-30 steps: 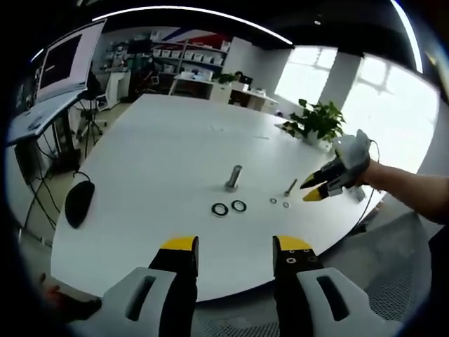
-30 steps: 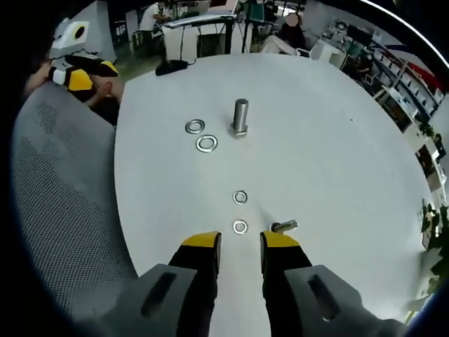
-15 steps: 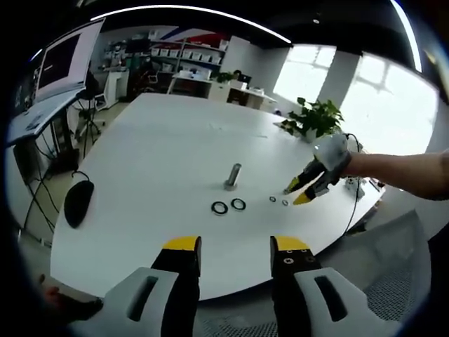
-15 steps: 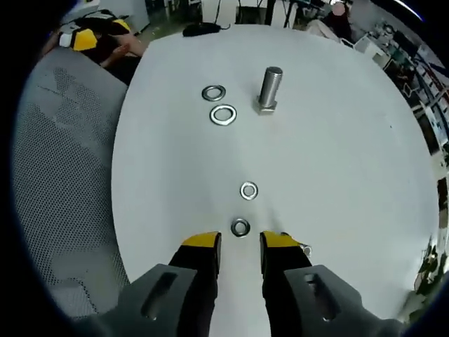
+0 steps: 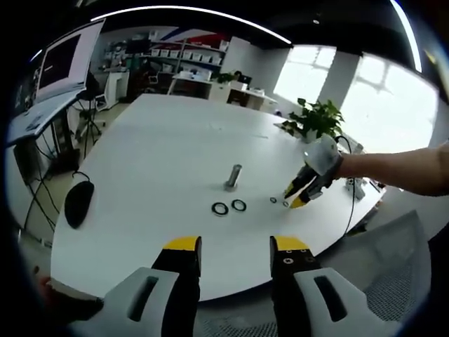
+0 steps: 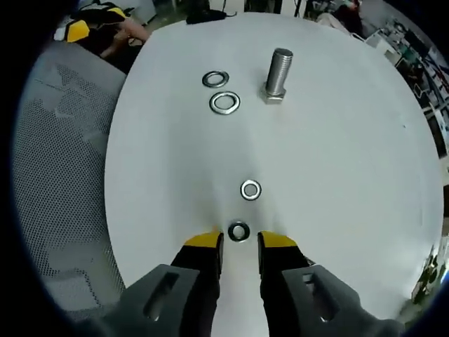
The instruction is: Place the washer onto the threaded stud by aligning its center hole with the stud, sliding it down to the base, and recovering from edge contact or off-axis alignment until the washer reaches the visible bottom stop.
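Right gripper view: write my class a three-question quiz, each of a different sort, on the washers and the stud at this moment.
1. True or false: a washer already sits on the upright threaded stud.
2. Multiple choice: the right gripper has its fingers either side of
A) the nearest small washer
B) the second small washer
C) the stud
3. Fill in: beside the stud lie ___ larger washers, flat on the white table.

Key:
1. False; the stud is bare.
2. A; the fingers are open and straddle it without gripping it.
3. Two.
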{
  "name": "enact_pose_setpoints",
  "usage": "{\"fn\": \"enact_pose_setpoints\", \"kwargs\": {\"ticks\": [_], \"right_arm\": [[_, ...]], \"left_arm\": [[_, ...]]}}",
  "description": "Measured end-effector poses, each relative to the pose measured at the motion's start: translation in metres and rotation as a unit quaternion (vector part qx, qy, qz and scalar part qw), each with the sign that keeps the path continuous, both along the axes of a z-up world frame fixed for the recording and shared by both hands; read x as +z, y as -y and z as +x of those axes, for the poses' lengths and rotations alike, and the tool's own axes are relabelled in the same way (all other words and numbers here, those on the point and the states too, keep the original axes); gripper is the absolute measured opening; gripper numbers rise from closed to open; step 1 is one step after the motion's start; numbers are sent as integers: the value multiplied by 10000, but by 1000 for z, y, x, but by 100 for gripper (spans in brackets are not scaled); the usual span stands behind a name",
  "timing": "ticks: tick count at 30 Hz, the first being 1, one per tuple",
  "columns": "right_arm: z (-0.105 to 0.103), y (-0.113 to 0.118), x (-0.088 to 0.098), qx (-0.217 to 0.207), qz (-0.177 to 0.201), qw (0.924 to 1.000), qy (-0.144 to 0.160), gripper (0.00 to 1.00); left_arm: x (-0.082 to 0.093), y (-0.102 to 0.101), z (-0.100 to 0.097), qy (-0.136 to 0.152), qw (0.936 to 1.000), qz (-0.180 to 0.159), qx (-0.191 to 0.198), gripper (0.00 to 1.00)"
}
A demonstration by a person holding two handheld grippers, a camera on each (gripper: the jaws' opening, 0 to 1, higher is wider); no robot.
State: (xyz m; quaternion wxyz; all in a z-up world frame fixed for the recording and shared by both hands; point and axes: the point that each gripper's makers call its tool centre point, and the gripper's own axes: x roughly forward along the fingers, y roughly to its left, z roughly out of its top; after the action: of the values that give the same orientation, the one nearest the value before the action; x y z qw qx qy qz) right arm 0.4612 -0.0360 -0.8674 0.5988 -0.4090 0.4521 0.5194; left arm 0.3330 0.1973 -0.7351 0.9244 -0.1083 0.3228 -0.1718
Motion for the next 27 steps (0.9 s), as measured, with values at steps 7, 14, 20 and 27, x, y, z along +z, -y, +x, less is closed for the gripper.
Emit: {"fn": "enact_pose_setpoints", "kwargs": {"ticks": [7, 14, 20, 27], "right_arm": [[0, 0, 0, -35, 2, 10000, -48, 20], [1, 0, 0, -149, -29, 9998, -90, 19], [1, 0, -1, -208, -114, 9997, -64, 19], [0, -2, 0, -388, -257, 9989, -60, 19]], "left_arm": [[0, 0, 0, -14, 10000, 17, 0, 37], [1, 0, 0, 21, 10000, -18, 29, 37], [2, 0, 1, 28, 10000, -42, 58, 37], [4, -1, 1, 74, 9999, -77, 96, 37]]}}
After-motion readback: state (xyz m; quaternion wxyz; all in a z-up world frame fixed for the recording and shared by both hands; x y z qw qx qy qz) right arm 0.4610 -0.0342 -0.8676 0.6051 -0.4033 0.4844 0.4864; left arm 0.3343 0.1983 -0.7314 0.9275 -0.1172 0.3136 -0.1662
